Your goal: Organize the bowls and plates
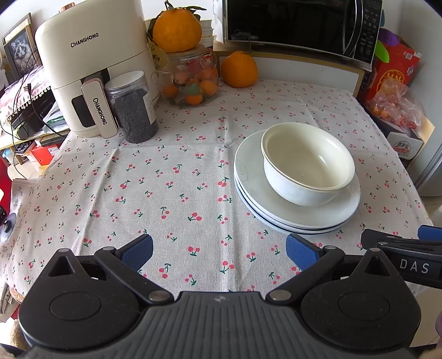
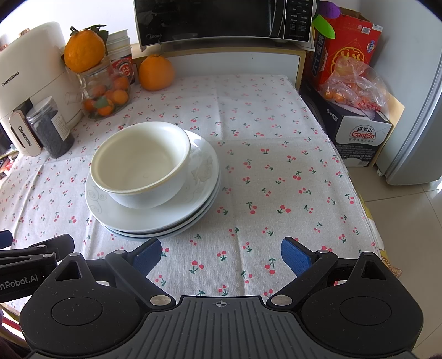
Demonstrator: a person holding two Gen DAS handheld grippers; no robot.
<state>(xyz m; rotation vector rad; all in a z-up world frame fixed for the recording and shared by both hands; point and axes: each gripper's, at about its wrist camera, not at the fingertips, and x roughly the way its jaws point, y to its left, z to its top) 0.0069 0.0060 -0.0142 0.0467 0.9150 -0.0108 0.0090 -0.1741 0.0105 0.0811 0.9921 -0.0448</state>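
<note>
Two nested white bowls sit on a stack of white plates on the cherry-print tablecloth. In the left wrist view the stack lies ahead and to the right of my left gripper, which is open with nothing between its blue pads. In the right wrist view the stack lies ahead and to the left of my right gripper, also open and empty. Each gripper's edge shows in the other's view, the right gripper at the right and the left gripper at the left.
At the back left stand a cream air fryer, a jar of dark beans, a glass jar of small oranges with a big orange on top. Another orange, a microwave and boxes line the back and right.
</note>
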